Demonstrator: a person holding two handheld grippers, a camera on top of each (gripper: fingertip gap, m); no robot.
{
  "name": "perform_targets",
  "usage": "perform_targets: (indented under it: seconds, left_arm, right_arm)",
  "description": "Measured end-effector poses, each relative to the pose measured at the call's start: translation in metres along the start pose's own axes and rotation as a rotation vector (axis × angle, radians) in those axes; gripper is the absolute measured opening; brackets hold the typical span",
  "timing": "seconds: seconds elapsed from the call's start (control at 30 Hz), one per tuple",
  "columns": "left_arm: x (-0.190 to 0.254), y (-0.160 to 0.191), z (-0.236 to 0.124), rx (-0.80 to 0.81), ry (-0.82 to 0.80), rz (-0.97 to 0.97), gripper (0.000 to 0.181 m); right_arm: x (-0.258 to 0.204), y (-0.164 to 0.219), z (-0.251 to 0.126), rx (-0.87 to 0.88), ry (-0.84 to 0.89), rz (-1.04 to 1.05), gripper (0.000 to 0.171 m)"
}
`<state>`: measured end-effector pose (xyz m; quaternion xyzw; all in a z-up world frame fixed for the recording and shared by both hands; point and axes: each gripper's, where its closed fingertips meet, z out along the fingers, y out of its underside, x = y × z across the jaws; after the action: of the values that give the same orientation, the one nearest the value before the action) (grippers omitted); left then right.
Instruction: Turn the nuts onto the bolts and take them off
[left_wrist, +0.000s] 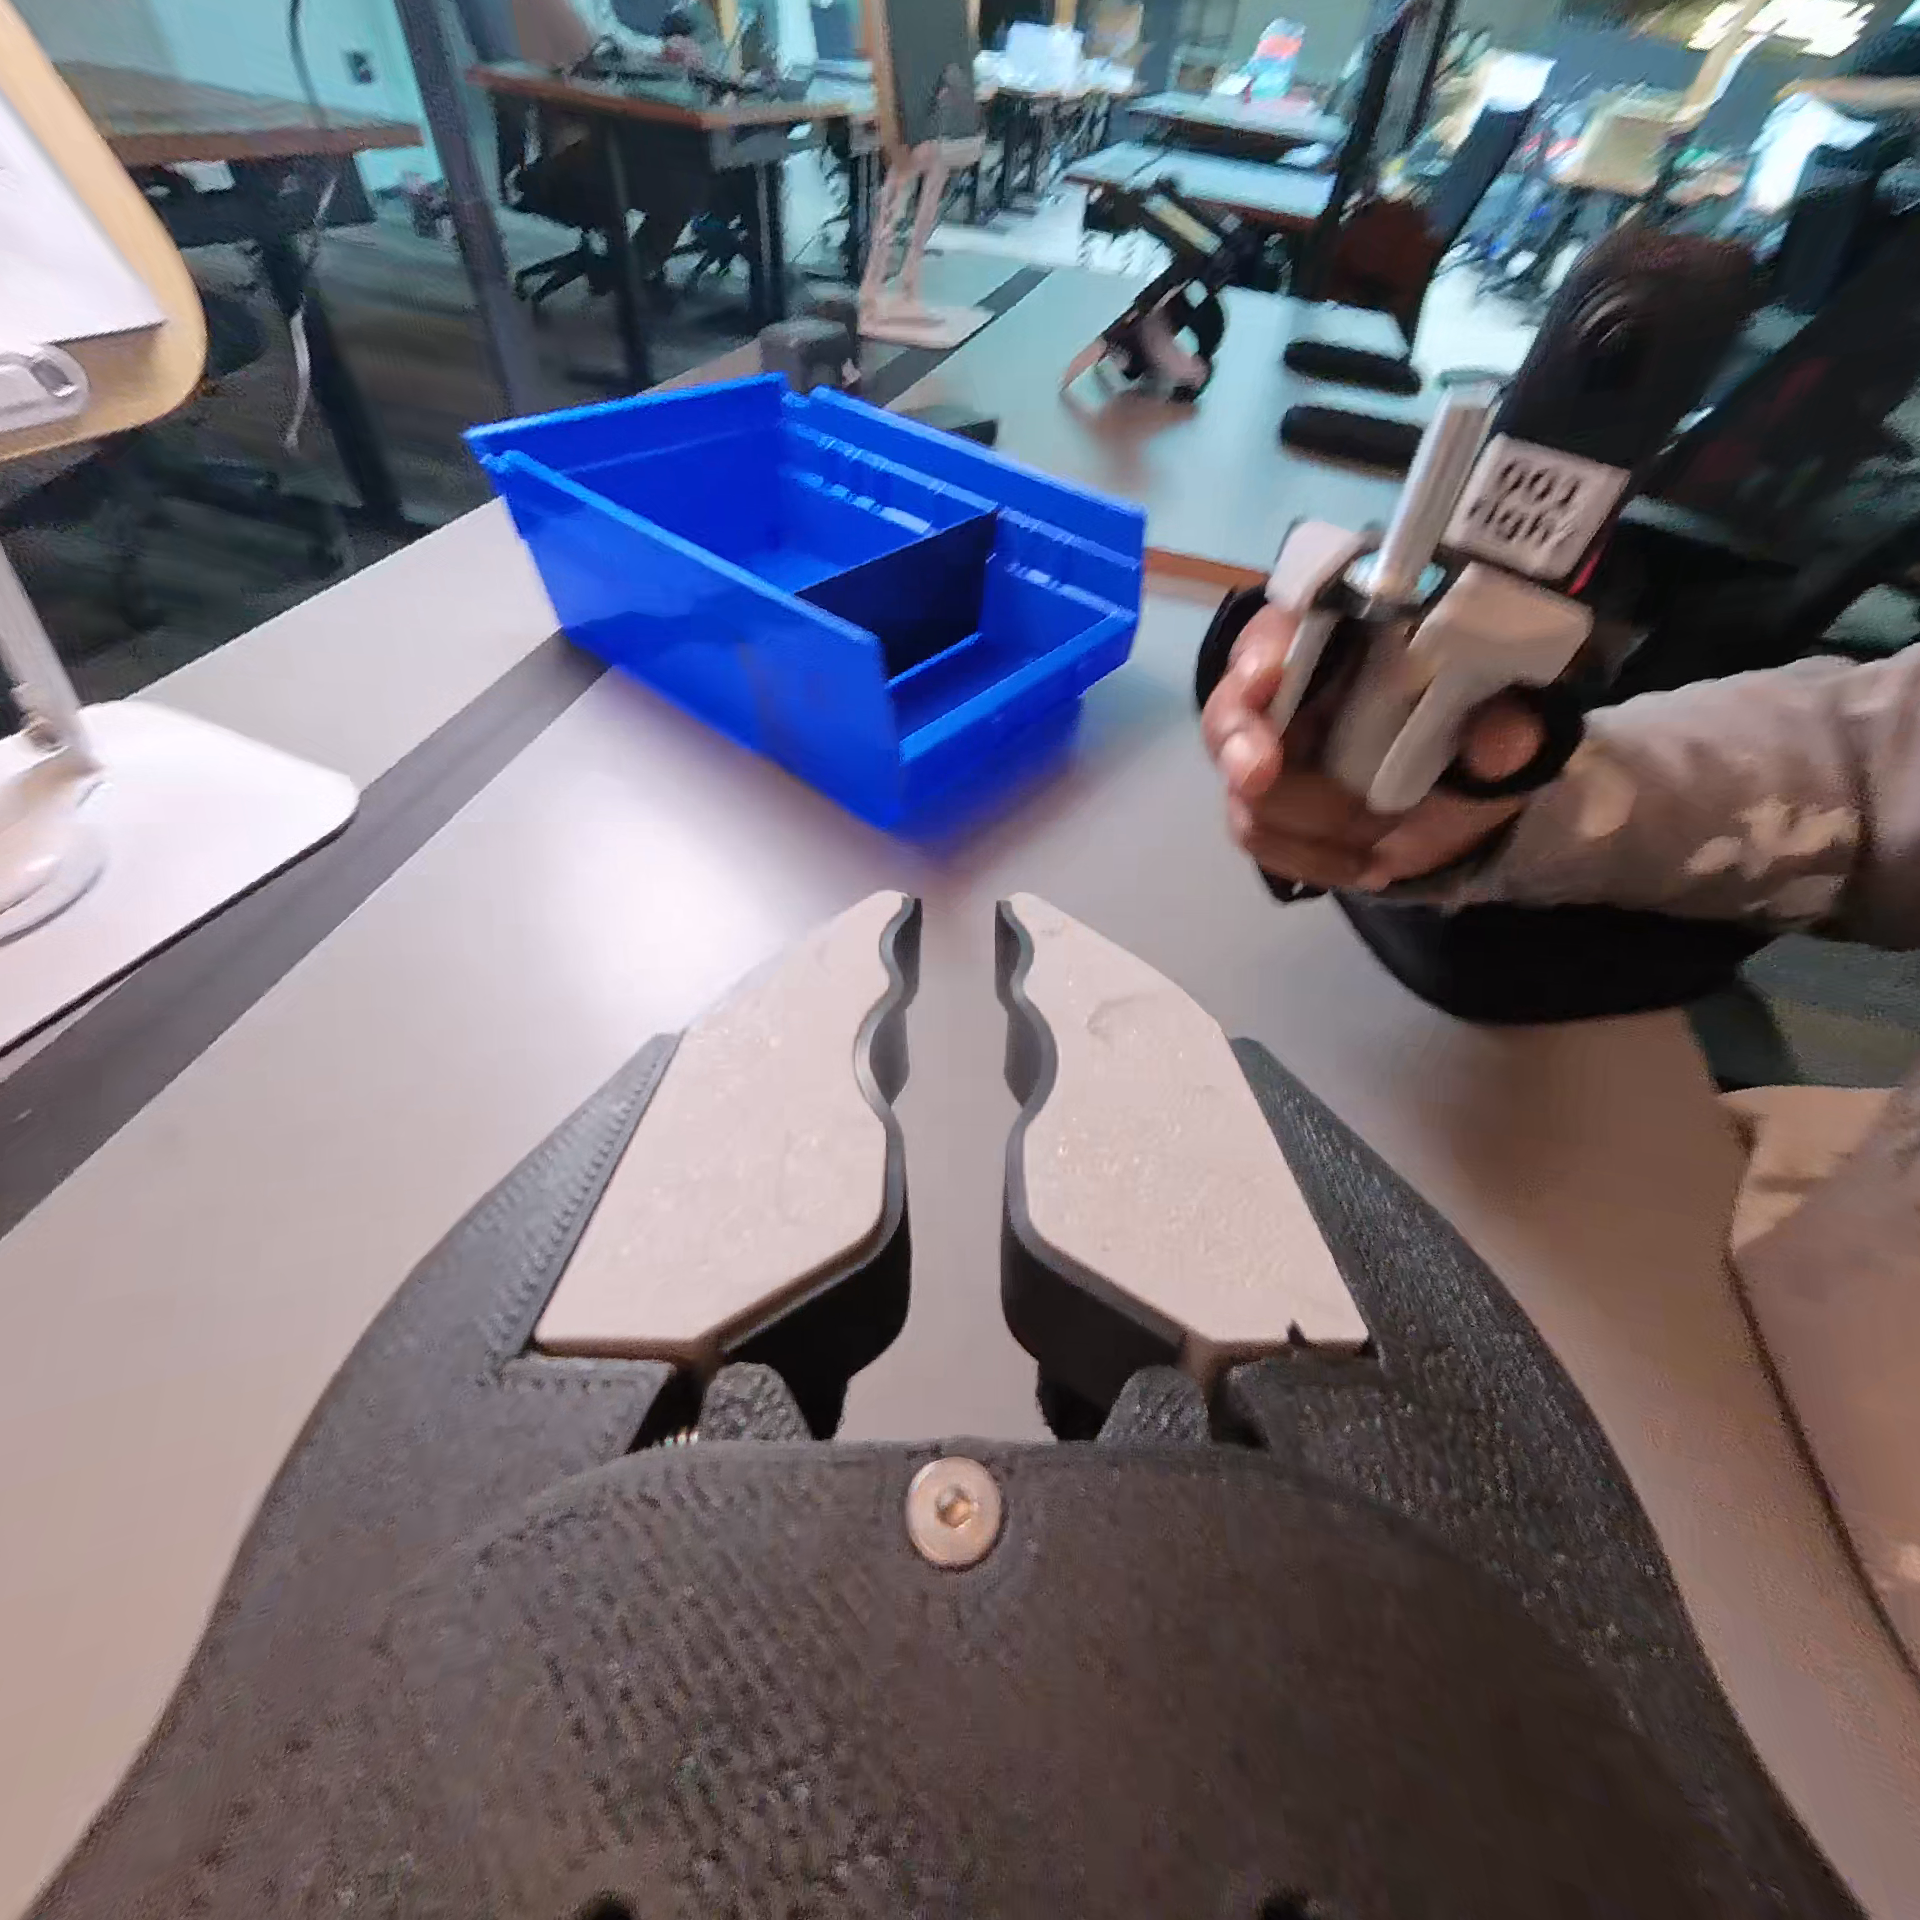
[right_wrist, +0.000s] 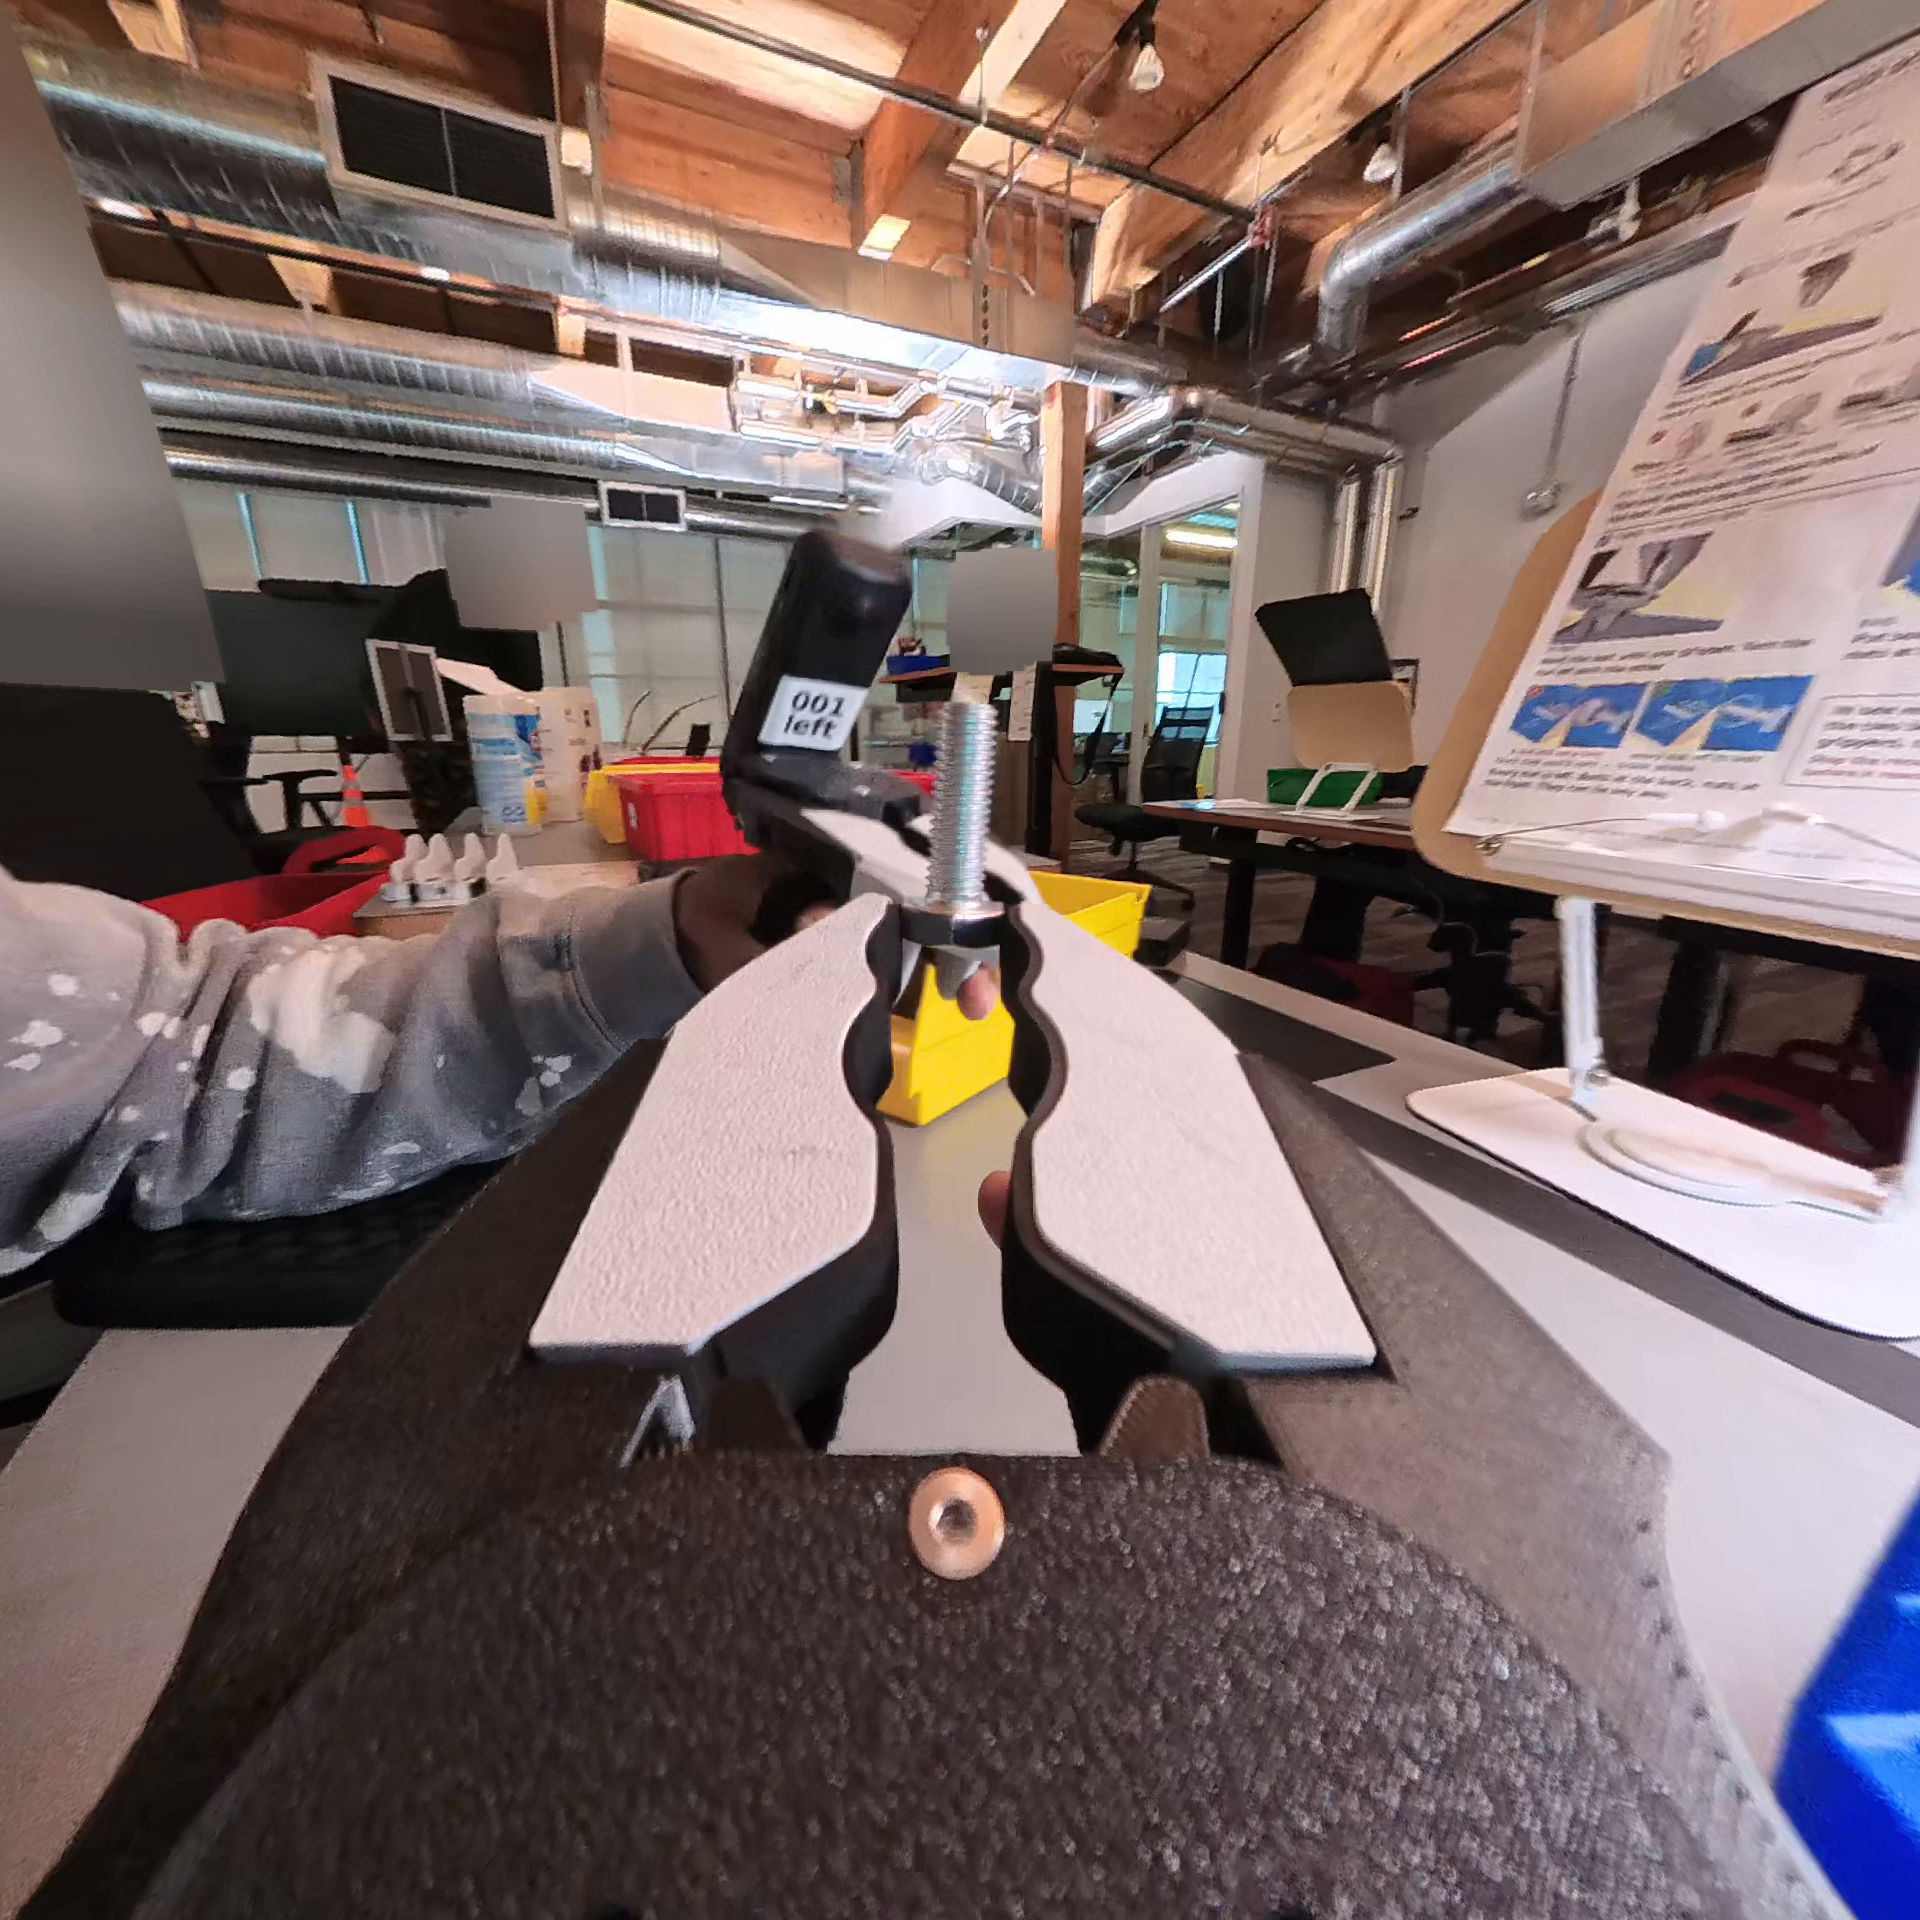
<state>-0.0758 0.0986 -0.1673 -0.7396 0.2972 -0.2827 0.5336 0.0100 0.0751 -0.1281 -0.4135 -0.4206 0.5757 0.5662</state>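
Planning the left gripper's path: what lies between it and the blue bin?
Only bare table between left gripper and blue bin, in the left wrist view.

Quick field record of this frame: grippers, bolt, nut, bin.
right gripper: shut on the bolt head, pointing up
bolt: upright, threaded shank up, held by its hex head
nut: none seen on the shank
left gripper: empty, narrow gap between its fingers, over the table
blue bin: on the table ahead of the left gripper, open top, dark divider inside; no contents seen
yellow bin: on the table beyond the right gripper
stand: white base at the table edge, holds printed sheets
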Motion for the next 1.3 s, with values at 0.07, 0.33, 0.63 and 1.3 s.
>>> perform_targets:
  seconds: [0.07, 0.33, 0.63, 1.3]
  left_arm:
    - [-0.003, 0.006, -0.001, -0.013, 0.004, -0.022, 0.015]
    - [0.005, 0.032, 0.018, -0.112, 0.042, -0.013, 0.02]
    - [0.01, 0.032, 0.021, -0.105, 0.051, -0.01, 0.02]
    - [0.116, 0.08, 0.074, -0.263, 0.332, 0.089, 0.025]
  right_arm:
    - [0.009, -0.004, -0.003, 0.013, 0.023, 0.005, 0.018]
    - [0.024, -0.009, -0.011, 0.034, 0.066, 0.003, 0.018]
    - [0.029, -0.014, -0.015, 0.043, 0.083, -0.008, 0.018]
    - [0.049, -0.023, -0.029, 0.063, 0.152, -0.037, 0.018]
